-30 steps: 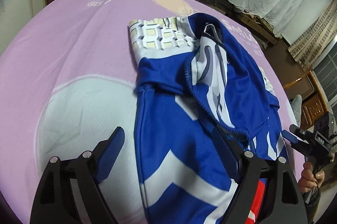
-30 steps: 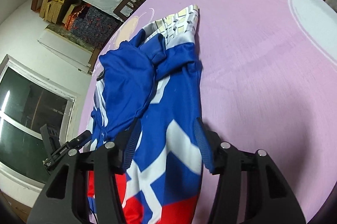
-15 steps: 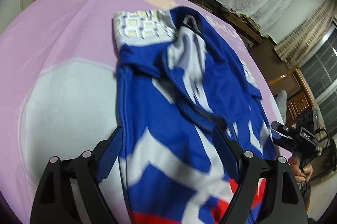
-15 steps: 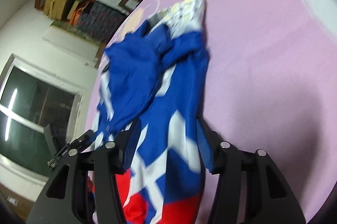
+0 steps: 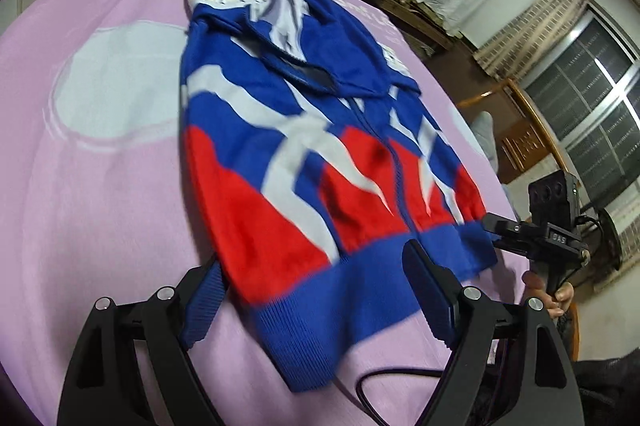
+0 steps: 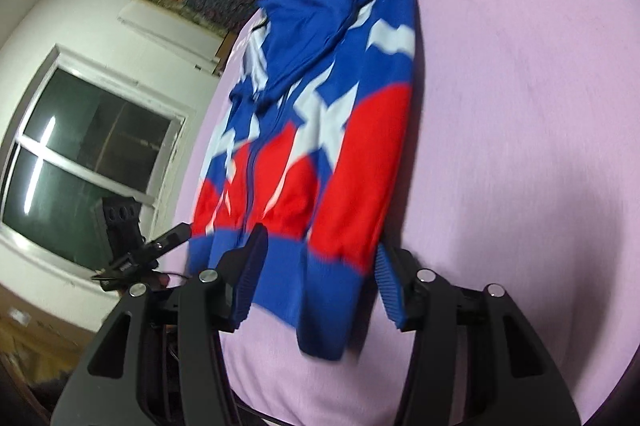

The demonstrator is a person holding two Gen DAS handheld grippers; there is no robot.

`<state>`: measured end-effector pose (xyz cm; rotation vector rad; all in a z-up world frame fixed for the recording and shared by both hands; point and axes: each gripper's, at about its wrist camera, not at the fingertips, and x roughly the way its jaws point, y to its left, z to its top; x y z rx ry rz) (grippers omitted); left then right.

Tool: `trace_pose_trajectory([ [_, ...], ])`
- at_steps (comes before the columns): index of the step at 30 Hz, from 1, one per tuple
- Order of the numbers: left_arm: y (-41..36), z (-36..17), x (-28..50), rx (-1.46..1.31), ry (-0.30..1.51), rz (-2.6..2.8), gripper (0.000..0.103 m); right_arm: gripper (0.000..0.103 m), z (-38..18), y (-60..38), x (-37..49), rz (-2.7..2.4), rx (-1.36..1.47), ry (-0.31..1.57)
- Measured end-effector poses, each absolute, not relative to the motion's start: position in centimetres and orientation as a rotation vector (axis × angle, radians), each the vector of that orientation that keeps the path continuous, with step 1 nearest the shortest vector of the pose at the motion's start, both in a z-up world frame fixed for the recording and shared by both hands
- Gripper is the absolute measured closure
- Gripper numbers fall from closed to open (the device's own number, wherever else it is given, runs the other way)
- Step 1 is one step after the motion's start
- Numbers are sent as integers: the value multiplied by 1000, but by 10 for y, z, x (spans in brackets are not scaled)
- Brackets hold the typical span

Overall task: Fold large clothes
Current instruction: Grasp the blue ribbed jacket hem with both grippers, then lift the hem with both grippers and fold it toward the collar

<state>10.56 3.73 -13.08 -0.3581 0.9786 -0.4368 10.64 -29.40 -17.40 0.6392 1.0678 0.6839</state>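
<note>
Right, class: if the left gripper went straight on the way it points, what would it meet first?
Most likely the jacket's blue ribbed hem, which lies between the open fingers of the left gripper. Depth is unclear in this blurred view.

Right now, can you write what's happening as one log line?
stage: folding jacket | place: pink cover | left gripper: open over blue hem | right gripper: fingers astride hem, grip unclear

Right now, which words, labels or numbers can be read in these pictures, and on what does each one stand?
"Smile": pink bedsheet, far end.
"STAR LUCK": under it, blurred.
One smaller line below: too small to read.
"Smi...": same sheet, right of the jacket, partly covered.
"DAS": unsure, small label on the right claw.
Jacket: no text.
</note>
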Motion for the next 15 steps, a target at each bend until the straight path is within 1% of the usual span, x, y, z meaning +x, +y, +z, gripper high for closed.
trace_pose_trajectory([
  [1,35,-131,104,-350,969,-432,21,53,-174,-294,103,681,631,1063],
  [2,35,-131,105,-345,964,-429,27,55,-173,-291,100,668,617,1055],
  [3,35,-133,109,-353,968,-432,31,62,-173,-291,100,659,609,1054],
  [4,36,-133,109,-362,970,-430,38,70,-173,-290,101,650,603,1059],
  [5,37,-133,111,-366,972,-429,48,73,-175,-289,103,646,601,1065],
  [6,36,-135,113,-367,985,-430,56,74,-176,-288,104,651,605,1068],
  [7,37,-136,113,-362,986,-423,65,74,-176,-288,105,654,602,1070],
  [8,38,-137,112,-358,987,-417,71,75,-176,-287,104,655,593,1068],
  [9,39,-138,113,-358,990,-417,74,76,-175,-287,103,650,576,1064],
  [11,43,-137,112,-372,991,-431,84,78,-173,-286,102,643,555,1055],
  [14,48,-128,112,-381,971,-430,90,80,-169,-289,101,655,578,1037],
  [15,49,-123,113,-377,956,-425,90,80,-166,-291,102,668,597,1024],
])
